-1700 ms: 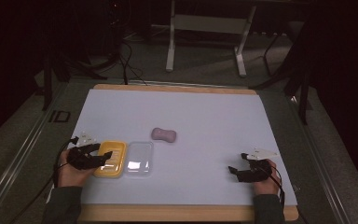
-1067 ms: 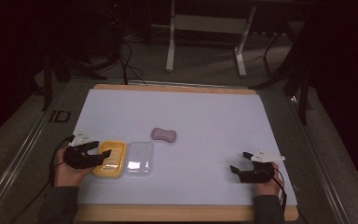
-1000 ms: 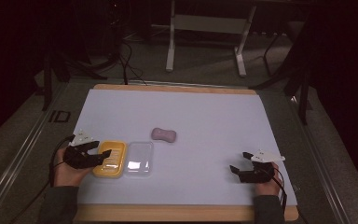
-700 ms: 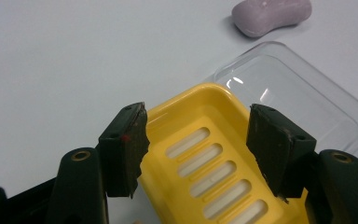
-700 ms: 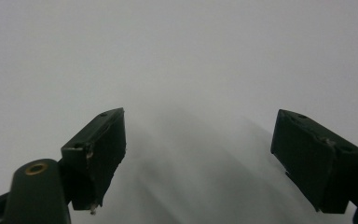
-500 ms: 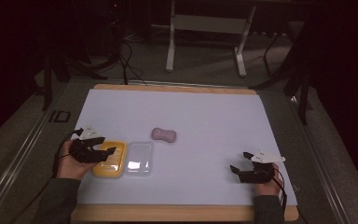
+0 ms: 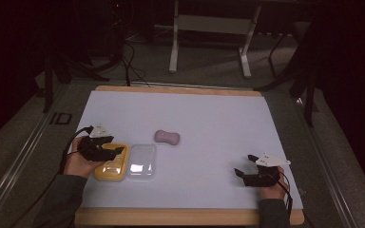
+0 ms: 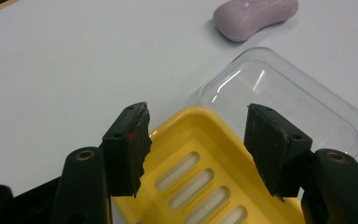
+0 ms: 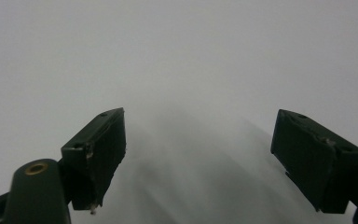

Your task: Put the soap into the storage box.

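Yellow soap dish [image 7: 111,162] lies near the left front of the white table [image 7: 209,118], its slotted tray facing up and a clear plastic lid [image 7: 141,161] just beside it on the right; a pink soap bar [image 7: 167,137] rests apart, farther back toward the middle. The left gripper [image 8: 196,140] hangs over the dish's near end with its jaws part-way apart, straddling the yellow rim, and I judge that the pads do not yet press on it. To take the dish well, the jaws should settle on either side of one rim wall, low enough to catch the lip and clear of the lid's edge, then close squarely so the light tray does not tip or skid. The right gripper [image 7: 256,175] rests near the right front of the table, jaws wide apart with nothing between them. Compared with the earlier high view, the left hand has shifted inward over the dish and its jaws have just been closing around the rim, while dish, lid, soap and right gripper lie where they were.
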`<state>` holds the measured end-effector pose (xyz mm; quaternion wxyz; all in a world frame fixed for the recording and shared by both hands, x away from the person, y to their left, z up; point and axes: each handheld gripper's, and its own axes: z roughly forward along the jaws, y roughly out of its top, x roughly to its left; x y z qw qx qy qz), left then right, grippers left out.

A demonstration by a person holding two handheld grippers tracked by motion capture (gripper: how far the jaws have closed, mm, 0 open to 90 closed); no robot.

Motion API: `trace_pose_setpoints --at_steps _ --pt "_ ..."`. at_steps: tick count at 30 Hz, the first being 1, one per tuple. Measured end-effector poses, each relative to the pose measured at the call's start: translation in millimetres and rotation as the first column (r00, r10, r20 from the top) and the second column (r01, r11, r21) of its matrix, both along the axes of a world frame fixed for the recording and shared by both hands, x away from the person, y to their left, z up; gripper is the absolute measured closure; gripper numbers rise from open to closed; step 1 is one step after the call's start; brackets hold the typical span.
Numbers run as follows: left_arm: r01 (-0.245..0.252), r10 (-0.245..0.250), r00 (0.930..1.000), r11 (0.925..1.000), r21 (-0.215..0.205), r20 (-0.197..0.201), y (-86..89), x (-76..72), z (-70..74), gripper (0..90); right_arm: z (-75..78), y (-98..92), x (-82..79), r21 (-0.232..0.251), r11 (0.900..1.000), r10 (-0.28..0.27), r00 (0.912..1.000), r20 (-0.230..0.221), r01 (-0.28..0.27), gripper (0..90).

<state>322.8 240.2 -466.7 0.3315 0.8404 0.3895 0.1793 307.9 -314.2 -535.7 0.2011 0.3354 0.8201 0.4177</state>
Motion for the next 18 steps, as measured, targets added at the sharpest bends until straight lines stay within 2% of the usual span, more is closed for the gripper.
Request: trace_pose_setpoints --at_steps 3,5,12,18 --pt "0.007 -0.007 1.0000 1.0000 -0.004 -0.004 -2.9 2.2 -0.4 40.5 -0.1 0.4 0.0 -0.005 1.000 0.000 1.0000 0.001 0.000 17.6" --pt "0.021 -0.020 0.9998 0.9997 0.013 -0.007 -7.2 4.4 0.4 40.5 -0.1 0.7 -0.1 -0.006 1.000 0.000 1.0000 0.000 0.000 17.6" --pt "0.059 -0.058 0.9982 0.9978 0.030 -0.012 -18.2 11.1 3.2 40.4 -0.2 0.7 -0.2 -0.005 1.000 0.000 1.0000 0.001 0.000 17.6" --pt "0.077 -0.077 0.9968 0.9967 0.026 -0.020 -24.5 17.6 2.8 39.2 -0.1 0.5 0.0 -0.005 1.000 0.001 1.0000 0.001 -0.001 17.6"
